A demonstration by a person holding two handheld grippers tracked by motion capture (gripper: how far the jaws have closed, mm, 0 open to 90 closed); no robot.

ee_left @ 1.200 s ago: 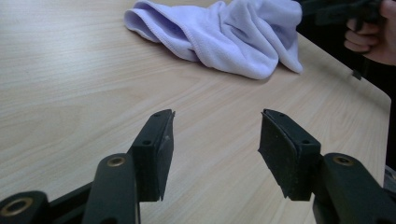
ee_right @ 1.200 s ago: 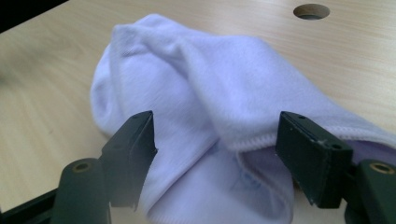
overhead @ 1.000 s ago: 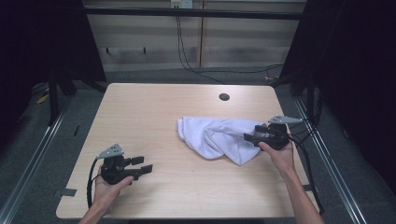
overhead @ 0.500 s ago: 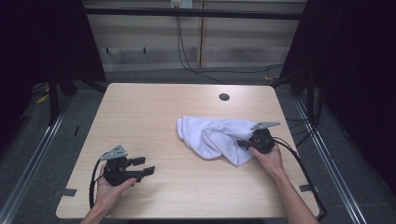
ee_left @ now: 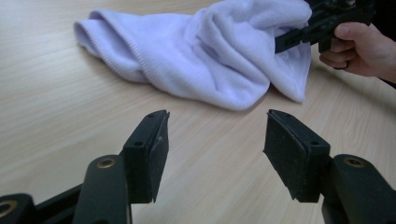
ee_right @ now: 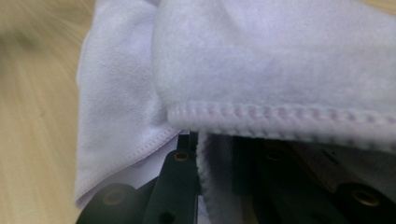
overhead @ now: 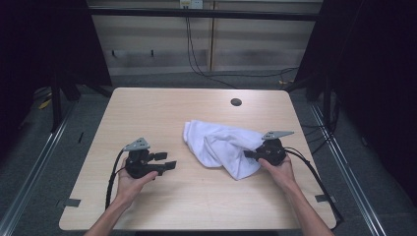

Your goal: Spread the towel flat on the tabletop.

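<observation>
Right gripper (overhead: 252, 154) fingers have just been closing, pinching white towel (overhead: 221, 146) hem between them for a lift. Left gripper (overhead: 167, 161) fingers wide, empty above tabletop (overhead: 196, 196), towel ahead.

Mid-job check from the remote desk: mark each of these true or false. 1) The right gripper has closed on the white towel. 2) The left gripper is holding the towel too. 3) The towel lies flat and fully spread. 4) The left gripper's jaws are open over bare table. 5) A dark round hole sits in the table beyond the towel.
1) True: the right gripper is shut on an edge of the white towel, a hem between its jaws.
2) False: the left gripper is apart from the towel and holds nothing.
3) False: it lies crumpled in folds.
4) True: its jaws are spread above the table.
5) True: the hole is near the far edge.
</observation>
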